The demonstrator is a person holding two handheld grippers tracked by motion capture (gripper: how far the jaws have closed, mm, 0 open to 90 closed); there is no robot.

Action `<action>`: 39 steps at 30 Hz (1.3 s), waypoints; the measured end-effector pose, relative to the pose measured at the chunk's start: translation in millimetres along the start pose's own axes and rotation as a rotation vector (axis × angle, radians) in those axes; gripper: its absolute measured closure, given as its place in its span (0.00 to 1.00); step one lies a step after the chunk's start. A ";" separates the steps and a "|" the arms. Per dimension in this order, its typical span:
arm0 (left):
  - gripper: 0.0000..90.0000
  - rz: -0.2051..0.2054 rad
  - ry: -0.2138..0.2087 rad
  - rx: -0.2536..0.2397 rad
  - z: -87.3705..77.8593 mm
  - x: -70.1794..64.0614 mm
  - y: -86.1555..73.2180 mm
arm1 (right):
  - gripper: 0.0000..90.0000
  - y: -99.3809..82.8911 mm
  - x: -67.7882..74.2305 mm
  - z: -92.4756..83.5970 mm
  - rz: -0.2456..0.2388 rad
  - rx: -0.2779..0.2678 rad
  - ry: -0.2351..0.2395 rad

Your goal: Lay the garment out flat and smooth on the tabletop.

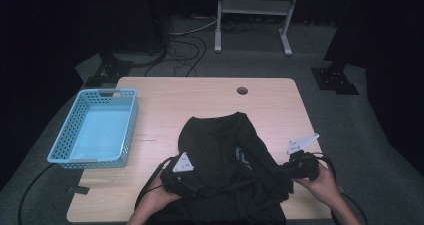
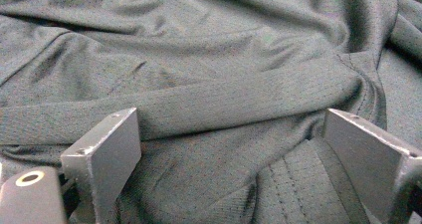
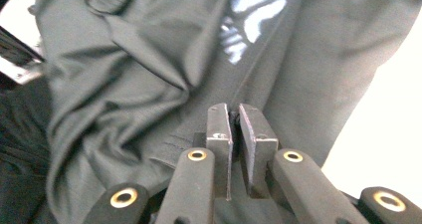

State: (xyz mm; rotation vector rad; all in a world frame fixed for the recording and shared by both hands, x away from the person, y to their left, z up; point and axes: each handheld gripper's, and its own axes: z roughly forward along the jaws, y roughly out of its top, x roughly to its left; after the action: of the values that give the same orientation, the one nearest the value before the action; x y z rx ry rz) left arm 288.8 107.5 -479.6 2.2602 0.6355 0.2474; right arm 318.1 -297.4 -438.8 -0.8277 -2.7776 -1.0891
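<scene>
Right gripper (image 3: 234, 115) pinches a fold of the black shirt (image 1: 225, 155). Left gripper (image 2: 229, 134) jaws spread wide over the cloth w/ nothing pinched. Shirt lies crumpled at table (image 1: 200, 95) front edge; blue basket (image 1: 100, 127) sits at left.

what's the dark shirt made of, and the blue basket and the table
Shirt: likely a thin synthetic knit, matte; the left gripper view shows a fine mesh weave and soft folds. Basket: looks like moulded plastic, light blue, with perforated walls. Table: pale wood-look top with faint grain, possibly laminate.
</scene>
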 end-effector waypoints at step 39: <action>0.10 -0.008 0.003 0.002 0.3 -0.7 0.4 | 0.84 -85.8 -78.7 -72.7 0.285 -0.035 -0.258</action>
State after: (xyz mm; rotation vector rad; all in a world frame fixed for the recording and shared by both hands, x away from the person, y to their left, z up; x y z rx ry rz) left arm 288.4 106.8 -479.5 2.2591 0.6460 0.2462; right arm 332.3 -433.0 -455.2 -1.4087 -2.7193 -1.0483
